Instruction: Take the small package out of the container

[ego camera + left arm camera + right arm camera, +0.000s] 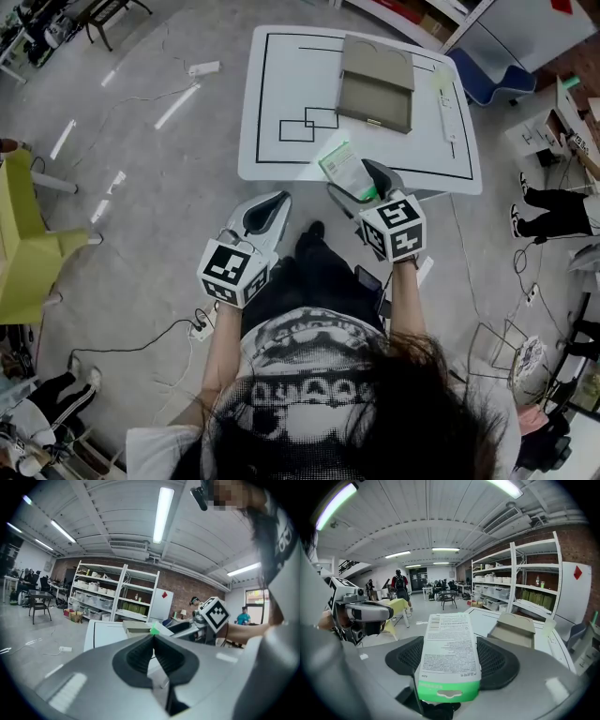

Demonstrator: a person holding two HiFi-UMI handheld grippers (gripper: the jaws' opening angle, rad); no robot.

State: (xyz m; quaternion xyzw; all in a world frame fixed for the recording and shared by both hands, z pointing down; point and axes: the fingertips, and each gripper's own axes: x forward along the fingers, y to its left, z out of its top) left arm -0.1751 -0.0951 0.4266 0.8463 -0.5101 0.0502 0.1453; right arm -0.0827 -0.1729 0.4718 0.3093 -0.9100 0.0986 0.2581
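Note:
A small white package with a green end is clamped between the jaws of my right gripper, held in the air over the near edge of the white table. The olive-grey container stands open at the table's far side, lid tipped back. My left gripper hangs below the table's near edge, jaws shut with nothing between them. In the left gripper view the right gripper's marker cube and the package's green tip show ahead.
Black rectangles are drawn on the table. A white remote-like bar lies at the table's right edge. A yellow chair stands at left, cables trail on the floor, and shelving lines the brick wall.

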